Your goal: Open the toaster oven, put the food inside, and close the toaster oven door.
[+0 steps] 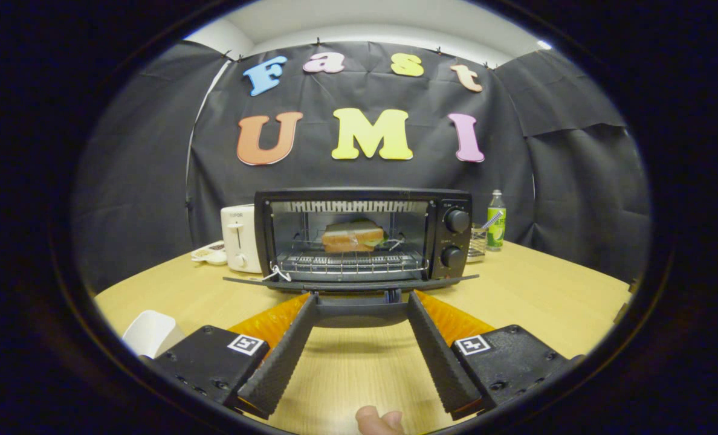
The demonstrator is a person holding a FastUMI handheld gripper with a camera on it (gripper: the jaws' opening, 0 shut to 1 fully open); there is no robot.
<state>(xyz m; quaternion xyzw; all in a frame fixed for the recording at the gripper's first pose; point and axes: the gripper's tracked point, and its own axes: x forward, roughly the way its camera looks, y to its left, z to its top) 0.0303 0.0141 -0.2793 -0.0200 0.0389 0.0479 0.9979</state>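
Straight ahead of the gripper (362, 305), the toaster oven (364, 238) stands on the wooden table (552, 290) with its door (352, 283) swung fully down and lying flat toward the fingers. Both fingers are spread wide apart, their tips reaching just under or at the door's front edge, one to each side of the door's handle (362, 314), which sits between them; whether the tips actually touch the handle cannot be told, and nothing is pressed between them. Inside the oven, well beyond the fingertips, the food (353, 235) (a sandwich, by the look of it) rests on the wire rack (350, 263) toward the back of the chamber. Two knobs (456, 238) sit on the oven's right panel. A white toaster (240, 237) stands just beside the oven's left wall, with a small dish (210, 254) near it. On the oven's other side a green-labelled bottle (495, 220) stands near the booth wall. A white object (152, 332) lies on the table near the left finger's base, and a fingertip (378, 420) of the person shows below the fingers
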